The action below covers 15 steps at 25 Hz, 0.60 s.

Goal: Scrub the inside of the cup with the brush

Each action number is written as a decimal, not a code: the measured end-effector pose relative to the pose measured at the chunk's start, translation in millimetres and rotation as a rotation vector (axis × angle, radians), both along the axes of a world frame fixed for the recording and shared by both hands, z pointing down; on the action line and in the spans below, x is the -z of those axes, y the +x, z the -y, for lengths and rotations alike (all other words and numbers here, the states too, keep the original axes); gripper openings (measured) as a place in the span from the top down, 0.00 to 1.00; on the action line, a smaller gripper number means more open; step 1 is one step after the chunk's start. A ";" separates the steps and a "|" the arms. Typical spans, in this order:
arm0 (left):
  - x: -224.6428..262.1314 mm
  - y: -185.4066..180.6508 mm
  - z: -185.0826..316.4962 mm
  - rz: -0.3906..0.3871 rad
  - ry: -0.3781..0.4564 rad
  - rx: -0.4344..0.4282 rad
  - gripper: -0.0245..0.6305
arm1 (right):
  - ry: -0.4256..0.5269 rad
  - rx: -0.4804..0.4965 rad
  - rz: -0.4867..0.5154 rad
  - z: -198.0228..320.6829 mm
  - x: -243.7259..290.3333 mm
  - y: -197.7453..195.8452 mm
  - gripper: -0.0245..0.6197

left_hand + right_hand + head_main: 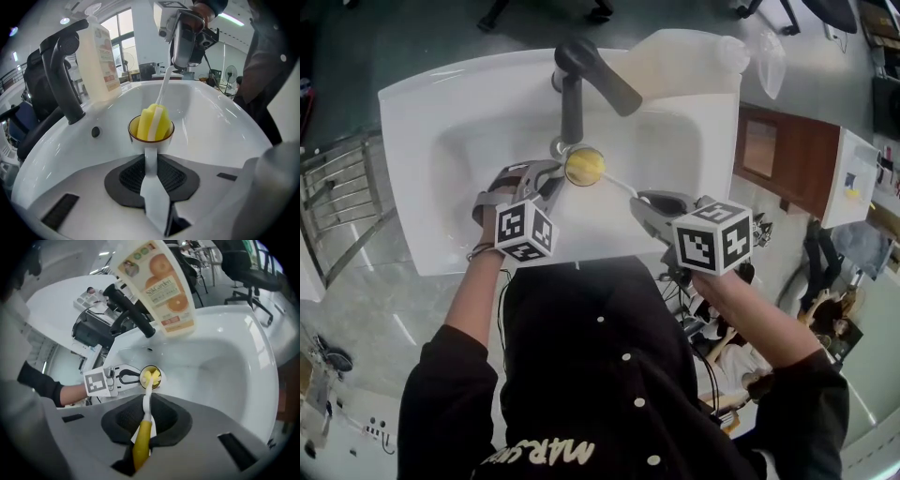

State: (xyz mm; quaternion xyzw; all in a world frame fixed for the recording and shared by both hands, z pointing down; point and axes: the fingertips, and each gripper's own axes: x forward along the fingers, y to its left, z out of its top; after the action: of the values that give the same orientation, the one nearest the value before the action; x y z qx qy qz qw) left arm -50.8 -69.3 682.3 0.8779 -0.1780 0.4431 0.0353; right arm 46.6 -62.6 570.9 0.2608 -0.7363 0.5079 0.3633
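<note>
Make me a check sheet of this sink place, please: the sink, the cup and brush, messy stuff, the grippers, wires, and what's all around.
Surface: white sink with a dark tap at the back.
Job's things: cup held over the basin; brush with its yellow sponge head inside the cup.
Clutter: one bottle with an orange-fruit label, on the rim by the tap.
Grippers: left hand-held gripper shut on the cup's handle; right hand-held gripper shut on the brush's handle.
Cables: thin black cables below the right hand.
Surroundings: wooden cabinet on the person's right, metal rack on the left.
</note>
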 end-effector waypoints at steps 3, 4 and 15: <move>-0.7 -0.6 0.3 -0.021 -0.024 0.006 0.83 | 0.123 0.156 -0.039 1.2 10.3 2.3 0.89; -1.0 -1.3 0.5 -0.026 -0.031 0.007 0.83 | 0.178 0.225 -0.056 2.0 14.2 2.6 0.89; 0.0 -1.0 1.2 -0.015 -0.033 -0.026 0.83 | 0.792 1.344 -0.288 20.0 40.6 -9.2 0.89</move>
State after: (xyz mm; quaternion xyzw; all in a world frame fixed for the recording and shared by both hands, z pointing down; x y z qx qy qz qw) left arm -51.8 -70.5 682.4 0.8827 -0.1589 0.4399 0.0454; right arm 37.5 -82.6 530.3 -0.0666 -0.8078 -0.1584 0.5639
